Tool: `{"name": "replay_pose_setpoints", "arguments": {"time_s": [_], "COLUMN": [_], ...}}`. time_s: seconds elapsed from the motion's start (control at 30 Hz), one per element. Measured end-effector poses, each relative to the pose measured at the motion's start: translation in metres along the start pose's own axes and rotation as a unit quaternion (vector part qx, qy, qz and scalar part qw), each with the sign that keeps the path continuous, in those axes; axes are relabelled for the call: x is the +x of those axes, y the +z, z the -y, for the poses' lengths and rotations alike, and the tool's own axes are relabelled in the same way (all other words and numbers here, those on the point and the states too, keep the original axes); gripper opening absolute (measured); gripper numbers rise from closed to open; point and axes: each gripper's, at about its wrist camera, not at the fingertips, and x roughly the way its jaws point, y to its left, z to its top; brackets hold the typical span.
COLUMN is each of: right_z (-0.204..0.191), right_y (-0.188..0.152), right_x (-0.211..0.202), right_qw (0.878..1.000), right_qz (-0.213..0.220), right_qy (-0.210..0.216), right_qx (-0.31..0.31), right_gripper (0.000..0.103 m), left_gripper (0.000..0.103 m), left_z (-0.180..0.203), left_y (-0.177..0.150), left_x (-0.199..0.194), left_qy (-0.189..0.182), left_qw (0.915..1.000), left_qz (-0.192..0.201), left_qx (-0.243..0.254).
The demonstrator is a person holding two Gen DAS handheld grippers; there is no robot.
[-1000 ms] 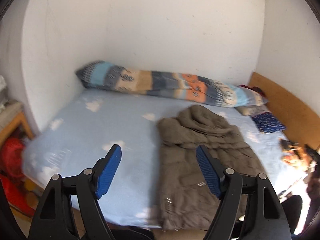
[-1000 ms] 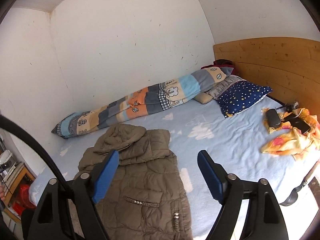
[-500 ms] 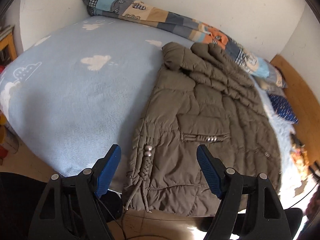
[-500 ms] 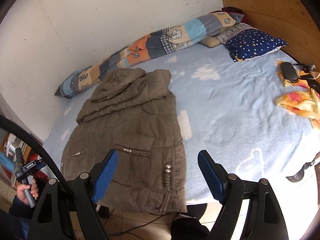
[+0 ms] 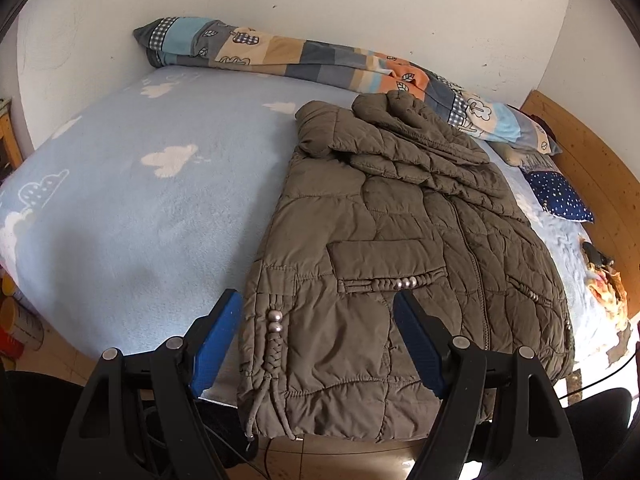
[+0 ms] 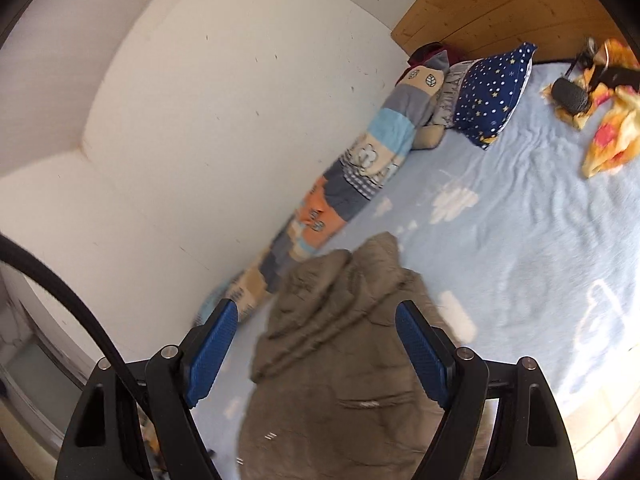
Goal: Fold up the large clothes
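A large olive-brown quilted jacket [image 5: 392, 248] lies flat on the light blue bed [image 5: 132, 184], hood toward the wall, hem hanging over the near edge. My left gripper [image 5: 320, 332] is open and empty, hovering just above the jacket's lower left hem by the beaded drawstring [image 5: 274, 320]. My right gripper [image 6: 316, 344] is open and empty, above the jacket [image 6: 340, 380], which looks blurred in the right wrist view, with the hood between its fingers.
A rolled patchwork quilt [image 5: 320, 64] lies along the white wall. A navy star pillow [image 6: 492, 92] sits by the wooden headboard [image 6: 500, 4]. A yellow-orange cloth with dark items [image 6: 604, 120] lies on the bed's right side. Floor clutter [image 5: 20, 328] shows at the left.
Both grippers have come closer to the jacket. The left one pulled back slightly toward the hem. The right view has tilted and swung toward the hood and wall.
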Motion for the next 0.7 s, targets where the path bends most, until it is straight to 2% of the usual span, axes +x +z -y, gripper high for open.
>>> {"name": "replay_pose_setpoints", "arguments": {"time_s": [0.2, 0.37, 0.4, 0.47, 0.53, 0.6, 0.7], "right_z": [-0.011, -0.024, -0.027, -0.031, -0.03, -0.014, 0.035], "right_y": [-0.012, -0.019, -0.019, -0.018, -0.019, -0.024, -0.039], "right_x": [0.023, 0.036, 0.037, 0.039, 0.043, 0.052, 0.064], "right_qw": [0.995, 0.994, 0.996, 0.998, 0.993, 0.98, 0.959], "right_qz": [-0.003, -0.021, -0.028, -0.048, -0.083, -0.142, -0.218], "right_qy": [0.084, 0.095, 0.084, 0.024, -0.037, -0.091, -0.166], "right_qx": [0.054, 0.046, 0.032, -0.014, -0.073, -0.103, -0.074], "right_gripper": [0.086, 0.086, 0.086, 0.087, 0.087, 0.087, 0.088], "left_gripper": [0.077, 0.077, 0.077, 0.077, 0.077, 0.077, 0.077], "left_z": [-0.003, -0.003, -0.004, -0.008, -0.014, -0.018, -0.02], "left_y": [0.001, -0.002, -0.004, -0.007, -0.01, -0.014, -0.018], "left_x": [0.001, 0.004, 0.007, 0.015, 0.027, 0.036, 0.043], "left_qy": [0.001, 0.005, 0.005, 0.0, -0.016, -0.024, -0.026], "left_qw": [1.0, 0.9999, 0.9998, 0.9989, 0.9961, 0.993, 0.9899], "left_qz": [0.002, -0.011, -0.019, -0.044, -0.078, -0.102, -0.124], "left_qx": [-0.005, -0.002, -0.004, -0.016, -0.039, -0.055, -0.064]}}
